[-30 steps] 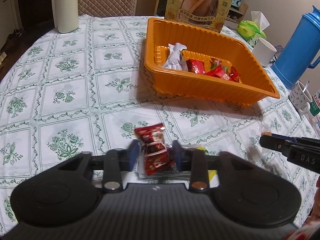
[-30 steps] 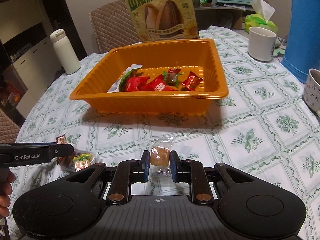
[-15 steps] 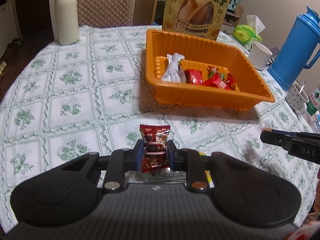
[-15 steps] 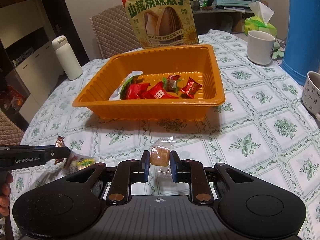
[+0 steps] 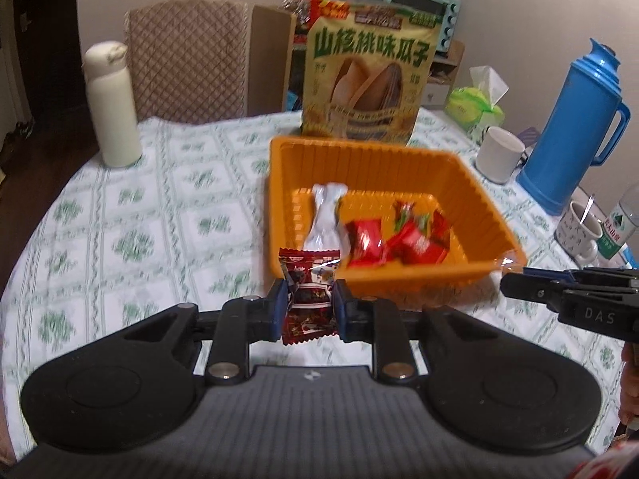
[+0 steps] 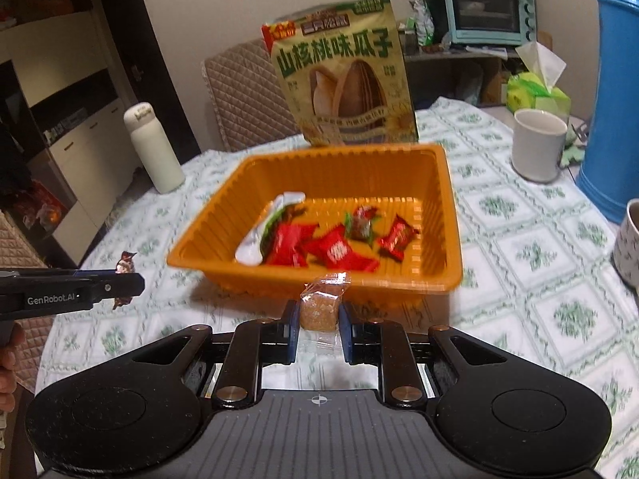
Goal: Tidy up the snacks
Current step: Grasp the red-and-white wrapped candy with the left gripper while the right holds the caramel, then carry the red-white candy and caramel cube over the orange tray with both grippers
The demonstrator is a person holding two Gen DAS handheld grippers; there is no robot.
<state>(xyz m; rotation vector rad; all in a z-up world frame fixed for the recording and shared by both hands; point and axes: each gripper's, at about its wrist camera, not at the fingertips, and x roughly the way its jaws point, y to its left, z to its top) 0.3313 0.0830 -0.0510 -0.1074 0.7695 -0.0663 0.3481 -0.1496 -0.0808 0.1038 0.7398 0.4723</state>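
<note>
My left gripper [image 5: 308, 305] is shut on a dark red snack packet [image 5: 308, 279], held upright in the air in front of the orange tray [image 5: 467, 183]. In the right wrist view my right gripper [image 6: 319, 327] is shut on a small brown snack in clear wrap [image 6: 321, 305], also lifted off the table, just before the orange tray [image 6: 439, 183]. Inside the tray lie several red wrapped candies [image 6: 335, 247] and a white packet [image 5: 325, 219]. Each gripper shows at the edge of the other's view: the right gripper [image 5: 519, 287] and the left gripper [image 6: 124, 279].
A large sunflower-seed bag [image 5: 367, 76] stands behind the tray. A white bottle [image 5: 112, 103] is far left, a blue thermos [image 5: 575, 127], white mug [image 5: 499, 153], patterned cup [image 5: 579, 231] and tissue pack [image 5: 477, 107] at right. A quilted chair [image 5: 187, 60] backs the floral tablecloth [image 5: 139, 219].
Both grippers have risen from the table with their snacks. The left jaws closed onto the red packet, which now hangs upright. The tray sits lower and nearer in both views.
</note>
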